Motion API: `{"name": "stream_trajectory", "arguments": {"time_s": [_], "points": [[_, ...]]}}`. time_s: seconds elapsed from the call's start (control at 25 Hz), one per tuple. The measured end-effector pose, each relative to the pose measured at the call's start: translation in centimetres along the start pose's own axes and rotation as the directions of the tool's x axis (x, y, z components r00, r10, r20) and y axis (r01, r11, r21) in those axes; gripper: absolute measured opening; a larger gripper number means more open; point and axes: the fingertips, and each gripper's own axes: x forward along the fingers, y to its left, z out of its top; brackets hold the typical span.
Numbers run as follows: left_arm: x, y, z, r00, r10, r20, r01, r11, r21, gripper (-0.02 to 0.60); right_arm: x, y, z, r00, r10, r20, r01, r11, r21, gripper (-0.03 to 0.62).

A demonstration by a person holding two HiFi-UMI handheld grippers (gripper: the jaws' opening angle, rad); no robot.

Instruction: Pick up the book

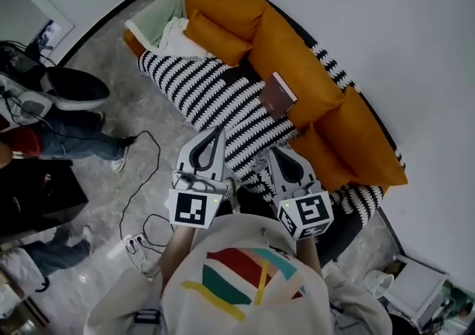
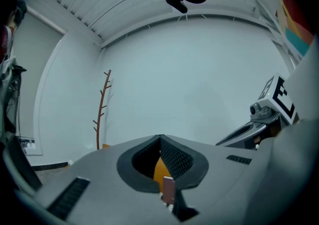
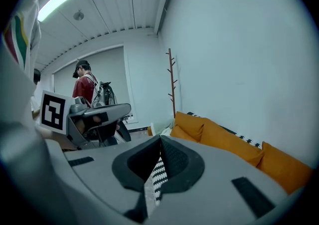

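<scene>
The book (image 1: 279, 93), brown-red with a pale page edge, leans against the orange back cushions (image 1: 297, 55) on the sofa's black-and-white striped cover (image 1: 211, 88). Both grippers are held side by side in front of the person's chest, short of the sofa's front edge and apart from the book. The left gripper (image 1: 217, 131) has its jaws together and holds nothing. In the left gripper view the book (image 2: 168, 190) shows small through the slit below the closed tips of the left gripper (image 2: 160, 139). The right gripper (image 1: 272, 151) is shut and empty too. The right gripper (image 3: 160, 139) points at the striped cover (image 3: 157, 174).
People stand at the left on the tiled floor, beside dark bags and equipment (image 1: 70, 88). A cable and power strip (image 1: 137, 241) lie on the floor near the person's feet. A pale green cloth-filled seat (image 1: 159, 21) adjoins the sofa's far end. A bare coat stand (image 3: 171, 77) stands by the wall.
</scene>
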Motion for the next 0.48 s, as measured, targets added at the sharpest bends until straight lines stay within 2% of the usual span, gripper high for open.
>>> {"name": "stream_trajectory", "arguments": {"time_s": [0.12, 0.28, 0.4, 0.48], "points": [[2.1, -0.6, 0.2, 1.000, -0.008, -0.015, 0.008, 1.000, 0.002, 0.003, 0.7, -1.6, 1.7, 0.998, 0.040, 0.038, -0.037, 0.997, -0.069, 0.012], [6.8, -2.3, 0.6, 0.999, -0.046, -0.012, 0.047, 0.996, 0.077, 0.003, 1.5, -5.5, 2.8, 0.997, 0.048, 0.054, -0.040, 0.990, -0.134, 0.012], [9.1, -4.0, 0.8, 0.996, -0.086, -0.011, 0.087, 0.989, 0.123, 0.003, 1.6, -8.7, 2.4, 0.998, 0.035, 0.061, -0.029, 0.995, -0.099, 0.012], [10.4, -4.6, 0.0, 0.995, -0.096, -0.035, 0.099, 0.987, 0.122, 0.003, 1.4, -10.6, 2.5, 0.996, 0.006, 0.084, -0.002, 0.999, -0.052, 0.012]]}}
